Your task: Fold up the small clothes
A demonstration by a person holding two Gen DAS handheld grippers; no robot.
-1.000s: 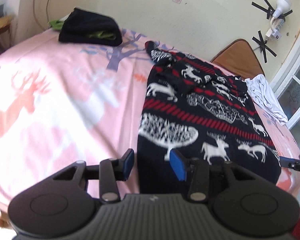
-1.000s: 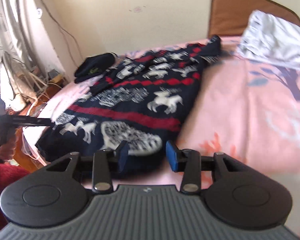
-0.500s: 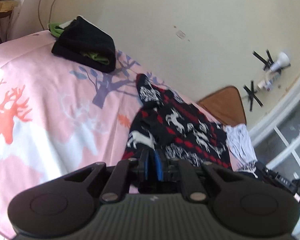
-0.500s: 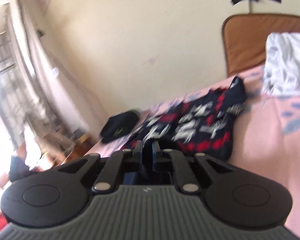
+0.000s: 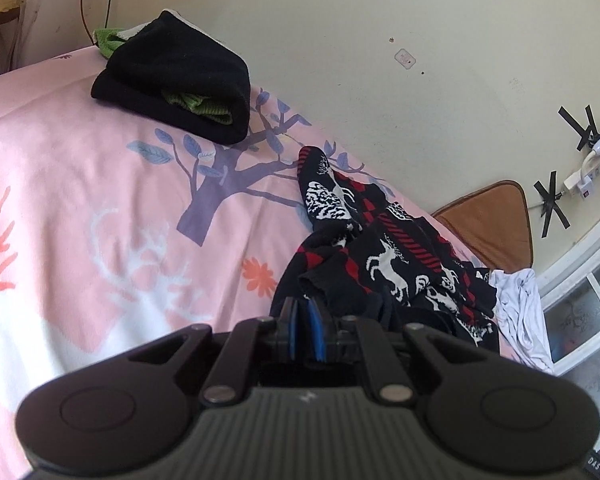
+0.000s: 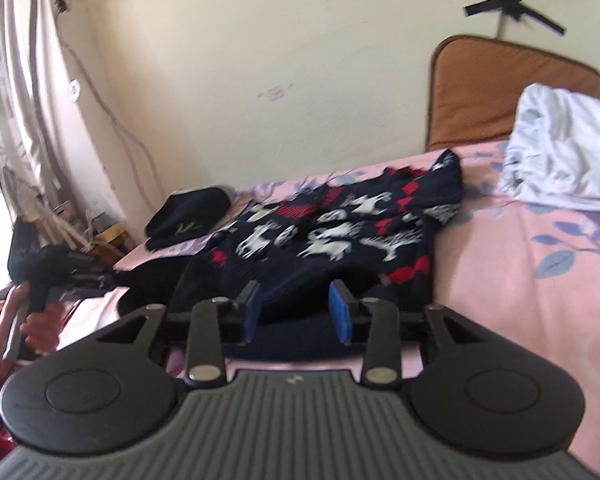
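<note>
We see open pink bedspread (image 5: 100,208) left of the bunched reindeer sweater (image 5: 384,264), passable for a gripper, folded black garment (image 5: 180,80) blocking the far corner beyond it, white cloth (image 6: 560,160) and brown cushion (image 6: 500,92) crowding its right side, wall close behind

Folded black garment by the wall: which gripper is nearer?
Left. The left gripper is on the reindeer sweater's side facing the folded black garment; the right gripper sits at the sweater's opposite side.
</note>
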